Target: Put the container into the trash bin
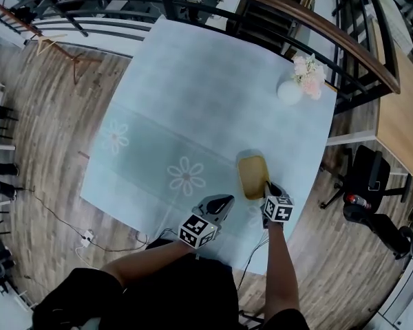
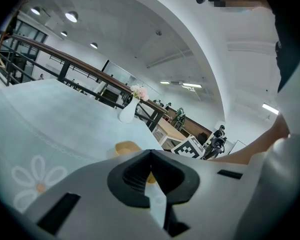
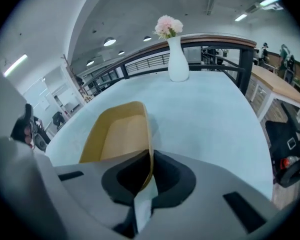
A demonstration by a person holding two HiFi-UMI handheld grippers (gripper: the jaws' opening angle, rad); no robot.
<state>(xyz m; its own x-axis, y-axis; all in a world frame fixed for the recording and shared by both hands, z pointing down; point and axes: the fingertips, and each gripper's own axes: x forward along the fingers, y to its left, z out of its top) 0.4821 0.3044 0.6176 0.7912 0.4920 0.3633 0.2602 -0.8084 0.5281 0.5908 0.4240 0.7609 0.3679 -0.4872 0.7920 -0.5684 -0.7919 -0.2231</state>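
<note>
Tan container sits by the table's near right edge. My right gripper is pinched onto its side wall; my left gripper is closed on nothing. Grasp looks made, so next I'd lift and find the bin, unseen in any view.

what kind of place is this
Probably a mezzanine or gallery in an office-like building: a cloth-covered table beside a wood-capped railing, an office chair on the plank floor.

Pale blue table w/ tan container nr front edge, white vase far corner
</note>
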